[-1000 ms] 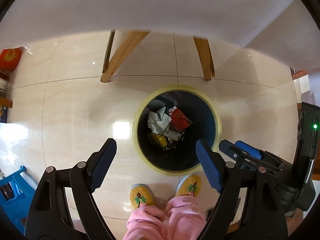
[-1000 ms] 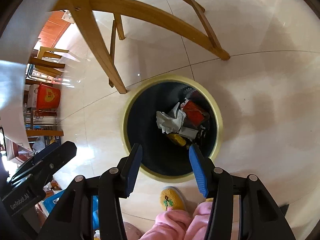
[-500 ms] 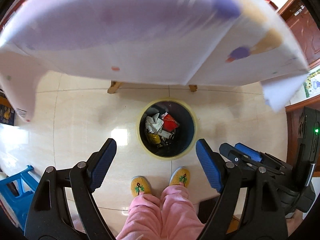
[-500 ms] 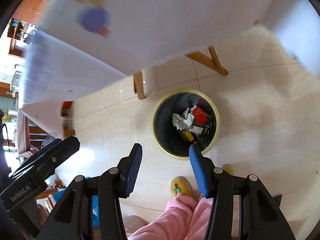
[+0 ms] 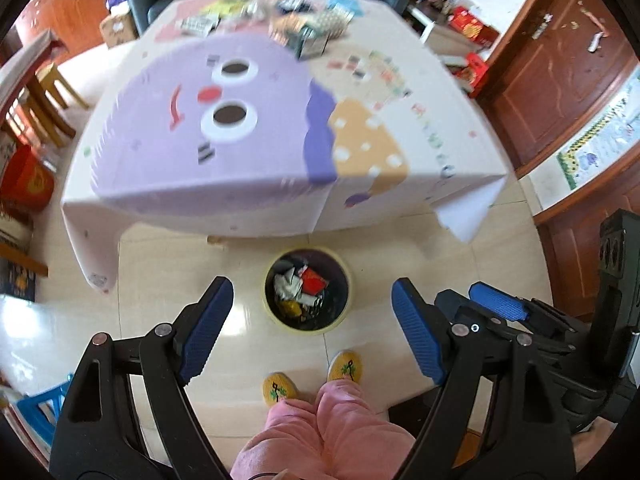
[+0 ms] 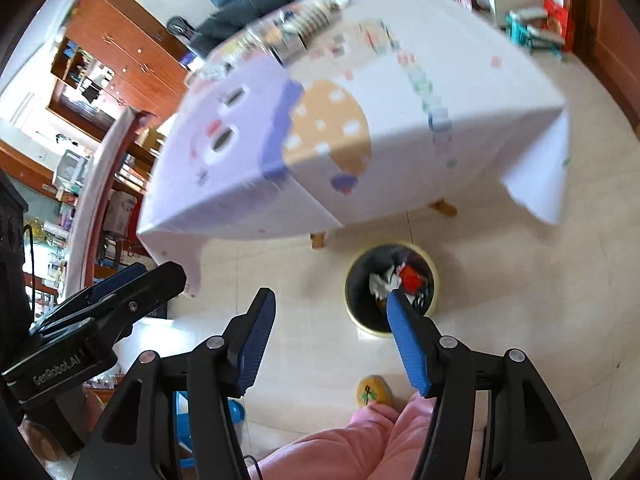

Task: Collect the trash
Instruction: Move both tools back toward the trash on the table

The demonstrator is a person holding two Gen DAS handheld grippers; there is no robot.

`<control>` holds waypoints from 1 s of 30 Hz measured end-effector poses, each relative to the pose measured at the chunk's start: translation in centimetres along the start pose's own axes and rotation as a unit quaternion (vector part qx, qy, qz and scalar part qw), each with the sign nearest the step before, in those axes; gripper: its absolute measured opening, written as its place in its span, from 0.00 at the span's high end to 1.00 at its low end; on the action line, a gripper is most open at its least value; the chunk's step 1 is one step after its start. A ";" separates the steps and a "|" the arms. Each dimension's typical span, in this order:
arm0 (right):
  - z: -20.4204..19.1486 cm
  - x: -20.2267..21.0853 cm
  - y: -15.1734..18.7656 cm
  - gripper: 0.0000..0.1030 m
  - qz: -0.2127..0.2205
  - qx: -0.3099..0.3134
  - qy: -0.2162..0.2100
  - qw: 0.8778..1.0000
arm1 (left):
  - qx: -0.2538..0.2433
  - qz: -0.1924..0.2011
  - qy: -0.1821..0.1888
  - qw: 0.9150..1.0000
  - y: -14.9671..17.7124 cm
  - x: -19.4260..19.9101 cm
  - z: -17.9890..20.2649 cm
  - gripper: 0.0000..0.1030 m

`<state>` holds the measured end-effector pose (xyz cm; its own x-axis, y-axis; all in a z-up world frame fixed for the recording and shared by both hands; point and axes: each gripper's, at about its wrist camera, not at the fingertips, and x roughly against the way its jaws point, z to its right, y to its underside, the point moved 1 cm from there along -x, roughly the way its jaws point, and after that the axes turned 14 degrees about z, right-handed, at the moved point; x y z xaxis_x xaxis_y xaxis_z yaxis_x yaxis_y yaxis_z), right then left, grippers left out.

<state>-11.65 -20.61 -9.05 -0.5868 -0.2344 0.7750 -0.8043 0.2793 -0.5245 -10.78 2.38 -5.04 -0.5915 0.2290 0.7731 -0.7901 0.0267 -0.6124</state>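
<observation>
Both cams looking down from above the table (image 5: 400, 60). My left gripper (image 5: 312, 300) is wide open, nothing between the blue pads (image 5: 206, 330). My right gripper (image 6: 330, 312) is also open and empty; it shows at the right edge of the left view, too.

Trash bin (image 5: 307, 295) stands on the tile floor (image 5: 440, 248), just off the table's near edge, roughly under its middle. Round, dark inside, pale yellow rim. It holds crumpled white paper (image 5: 286, 284), a red wrapper (image 5: 314, 282) and something yellow (image 5: 292, 308). In the right view the bin (image 6: 394, 292) sits partly behind the right finger's tip.

Table is covered by a white cloth with a purple cartoon face (image 5: 216, 120) and an orange dotted patch (image 5: 368, 140). The print is motion-blurred. A cluster of loose packets and wrappers (image 5: 304, 28) lies along the table's far edge; too blurred to tell item by item. The near half of the table carries nothing but the cloth.

The person's pink trousers (image 5: 320, 432) and yellow slippers (image 5: 346, 366) are right in front of the bin, toes just short of its rim.
</observation>
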 end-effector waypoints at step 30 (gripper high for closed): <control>-3.8 9.4 -14.9 0.28 0.155 0.060 0.002 0.986 | 0.019 0.119 0.011 0.993 -15.8 3.9 -0.9 0.04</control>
<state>-4.82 -23.43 7.46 -0.8063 -0.1505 0.5721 -0.5914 0.2250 -0.7743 -0.44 3.71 7.51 -0.7595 0.2450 0.6026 -0.6333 -0.0669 -0.7710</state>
